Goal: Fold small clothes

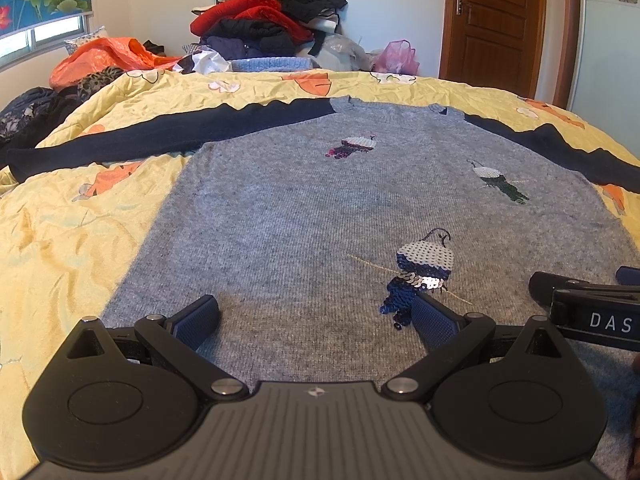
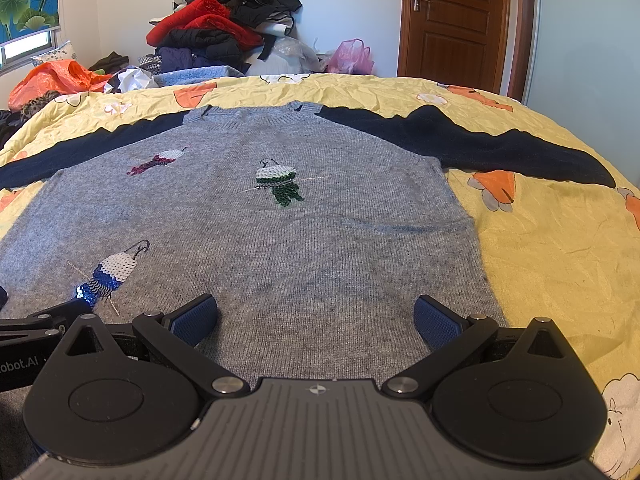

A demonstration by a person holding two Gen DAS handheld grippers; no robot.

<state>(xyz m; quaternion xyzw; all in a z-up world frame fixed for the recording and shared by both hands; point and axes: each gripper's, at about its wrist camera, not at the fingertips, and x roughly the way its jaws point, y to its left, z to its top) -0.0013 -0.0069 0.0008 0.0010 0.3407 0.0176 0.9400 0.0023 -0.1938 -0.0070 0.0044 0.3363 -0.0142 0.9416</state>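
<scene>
So far nothing folded: grey sweater (image 1: 304, 208) lies flat, face up, on yellow quilt (image 1: 72, 240) of bed, both navy sleeves (image 1: 160, 132) stretched out left and right, neckline at far edge, hem at near edge. All folds left to do, by my reckoning.

Left gripper (image 1: 316, 320) low over near hem, fingers (image 1: 198, 320) spread wide, gripping nothing. Right gripper (image 2: 316, 320) just beside it on right, level, pointing far, fingers (image 2: 436, 322) likewise spread, empty. 2 grippers side by side. Clothes pile (image 2: 224, 28) far off, untouched.

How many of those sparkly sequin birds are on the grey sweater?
3. A purple bird sits near the collar, a green bird mid-chest, and a blue bird nearest the hem of the sweater. The hem is hidden.
</scene>
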